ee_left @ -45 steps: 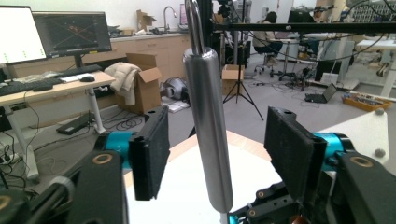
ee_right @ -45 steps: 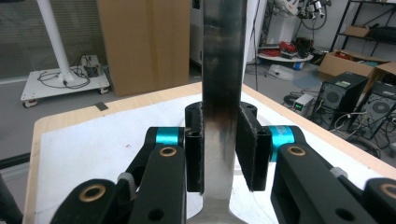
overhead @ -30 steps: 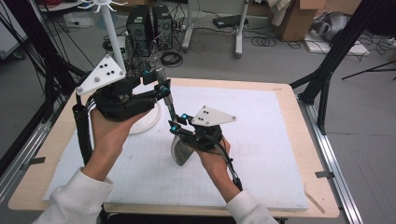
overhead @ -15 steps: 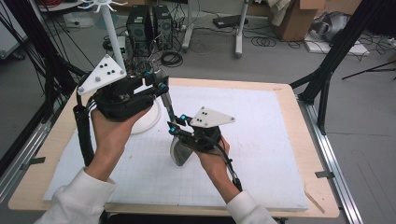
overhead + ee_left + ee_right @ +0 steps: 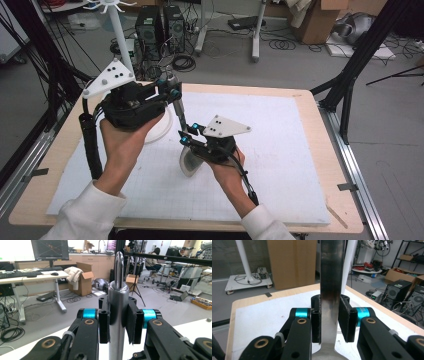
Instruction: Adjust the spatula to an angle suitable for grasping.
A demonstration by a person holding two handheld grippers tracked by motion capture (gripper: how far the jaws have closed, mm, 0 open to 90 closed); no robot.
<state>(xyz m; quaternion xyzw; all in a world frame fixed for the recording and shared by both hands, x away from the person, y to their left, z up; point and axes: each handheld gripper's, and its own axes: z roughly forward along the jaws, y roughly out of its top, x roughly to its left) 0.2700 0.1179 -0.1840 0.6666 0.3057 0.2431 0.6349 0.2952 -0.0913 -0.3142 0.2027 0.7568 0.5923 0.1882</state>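
Left tool (image 5: 172, 93) clamped on upper handle end of metal ladle (image 5: 179, 111), hanging loop just above its jaws. Right tool (image 5: 186, 135) pinching same handle lower down, bowl beneath it over white surface (image 5: 280, 150).

Right hand (image 5: 220, 165) hides most of the ladle bowl (image 5: 188, 162).

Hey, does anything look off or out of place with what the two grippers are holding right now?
Nothing looks damaged or spilled. One thing stands out: both grippers grip the same metal ladle. The left gripper is shut on the handle's upper end near the hanging loop, the right gripper on the flat shaft lower down, the bowl near the white mat.
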